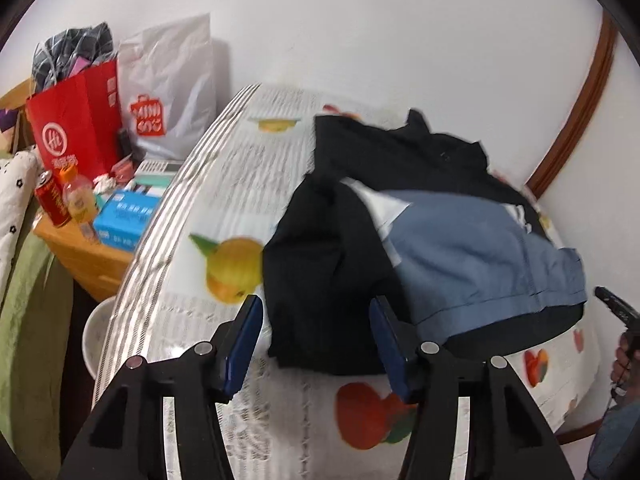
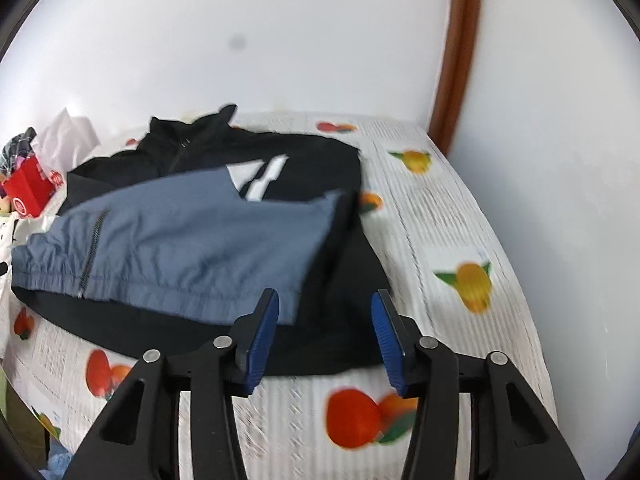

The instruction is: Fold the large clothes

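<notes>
A black and blue-grey zip jacket (image 1: pixel 460 248) lies on the fruit-print table cover (image 1: pixel 248 184), both sides folded in over the middle. My left gripper (image 1: pixel 316 316) is open and empty, its blue pads just short of the folded black sleeve (image 1: pixel 320 264). In the right wrist view the jacket (image 2: pixel 192 236) shows its blue-grey panel, white chest marks and collar at the back. My right gripper (image 2: pixel 324 308) is open and empty above the jacket's black right edge (image 2: pixel 352 280). The right gripper's tip (image 1: pixel 616 308) shows at the far right of the left wrist view.
A wooden side table (image 1: pixel 88 256) to the left holds a red bag (image 1: pixel 76 124), a white bag (image 1: pixel 172 76), a can, a bottle and a blue box (image 1: pixel 120 220). A white wall and a brown door frame (image 2: pixel 456 48) stand behind. The cover (image 2: pixel 440 216) drops off at the right.
</notes>
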